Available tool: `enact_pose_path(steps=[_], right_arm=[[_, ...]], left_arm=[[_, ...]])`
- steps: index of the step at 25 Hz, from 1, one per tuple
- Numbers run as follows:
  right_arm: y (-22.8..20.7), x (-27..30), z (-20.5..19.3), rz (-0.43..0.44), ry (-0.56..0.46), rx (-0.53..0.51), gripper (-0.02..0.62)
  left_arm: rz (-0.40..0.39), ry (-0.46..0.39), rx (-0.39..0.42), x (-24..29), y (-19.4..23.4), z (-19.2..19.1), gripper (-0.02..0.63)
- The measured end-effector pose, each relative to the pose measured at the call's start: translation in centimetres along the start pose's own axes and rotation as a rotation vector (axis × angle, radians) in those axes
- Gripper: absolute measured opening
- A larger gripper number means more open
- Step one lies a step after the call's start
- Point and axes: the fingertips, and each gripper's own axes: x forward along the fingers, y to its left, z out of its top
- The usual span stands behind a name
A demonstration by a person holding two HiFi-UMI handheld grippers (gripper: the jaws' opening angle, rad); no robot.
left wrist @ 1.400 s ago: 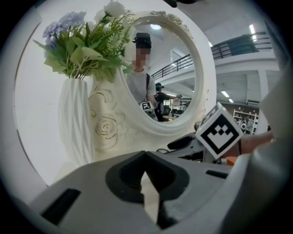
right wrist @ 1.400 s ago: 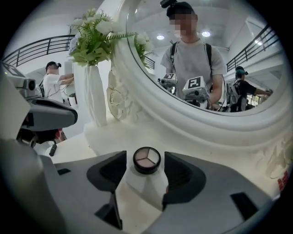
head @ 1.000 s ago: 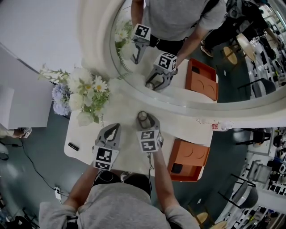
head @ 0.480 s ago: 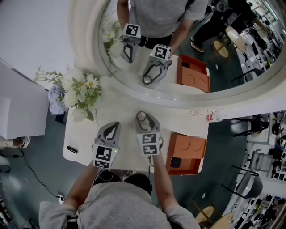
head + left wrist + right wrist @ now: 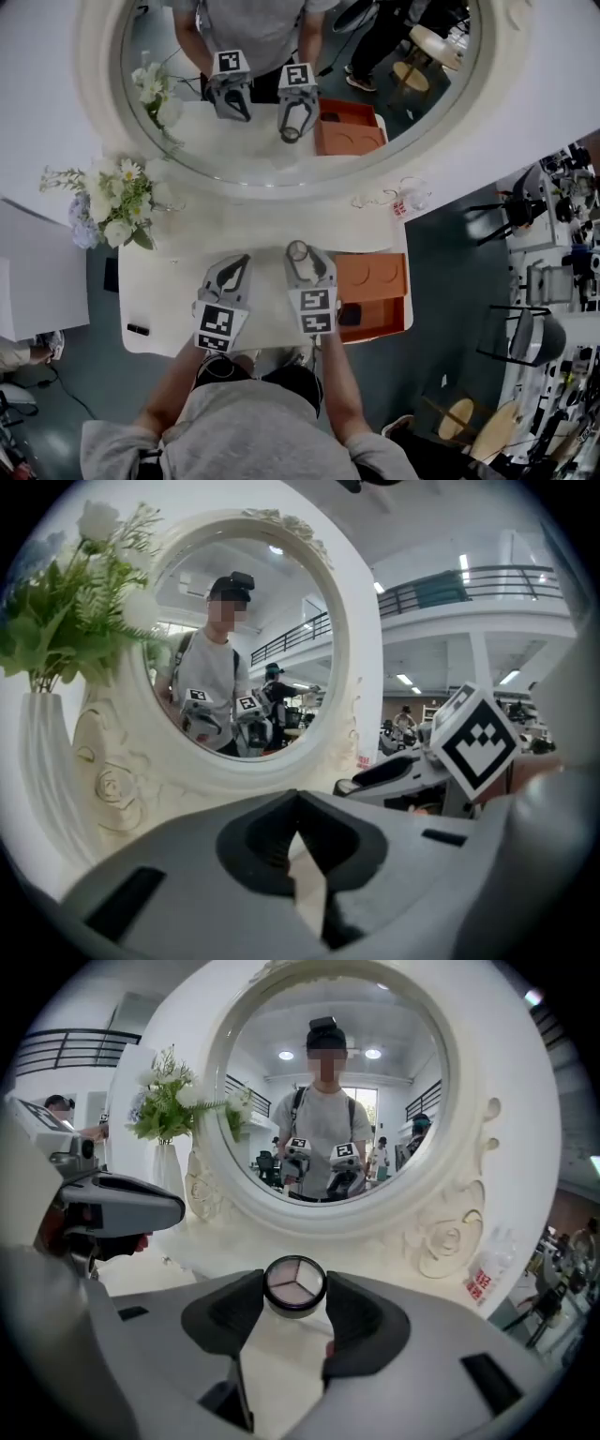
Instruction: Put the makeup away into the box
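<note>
My right gripper [image 5: 298, 255] is shut on a small round makeup compact [image 5: 298, 250] with a clear lid and three pale shades [image 5: 294, 1285], held above the white table [image 5: 178, 300]. The orange box [image 5: 380, 277] lies open just right of that gripper, with a dark item [image 5: 349, 314] in its near part. My left gripper [image 5: 235, 266] hovers beside the right one. Its jaws meet at the tips [image 5: 298, 803] with nothing between them. In the right gripper view the compact sits squarely between the pads of my right gripper [image 5: 294, 1299].
A large oval white-framed mirror [image 5: 309, 183] stands along the table's back edge and reflects both grippers. A white vase of flowers [image 5: 112, 202] is at the back left. A small bottle [image 5: 398, 208] sits at the back right, and a black stick [image 5: 138, 329] near the front left edge.
Both grippers have risen and moved right over the table. The right gripper, still holding the compact, is now close beside the orange box. The head view has pulled back.
</note>
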Motion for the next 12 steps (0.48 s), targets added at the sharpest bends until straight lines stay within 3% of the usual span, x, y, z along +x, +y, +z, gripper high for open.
enact_pose_path(steps=[12], right_arm=[[-8.9,-11.2,-5.3,-0.197,-0.004,0.105,0.218]], left_arm=[[-0.204,-0.024,0.080,2.6,-12.9,3.1,0.000]])
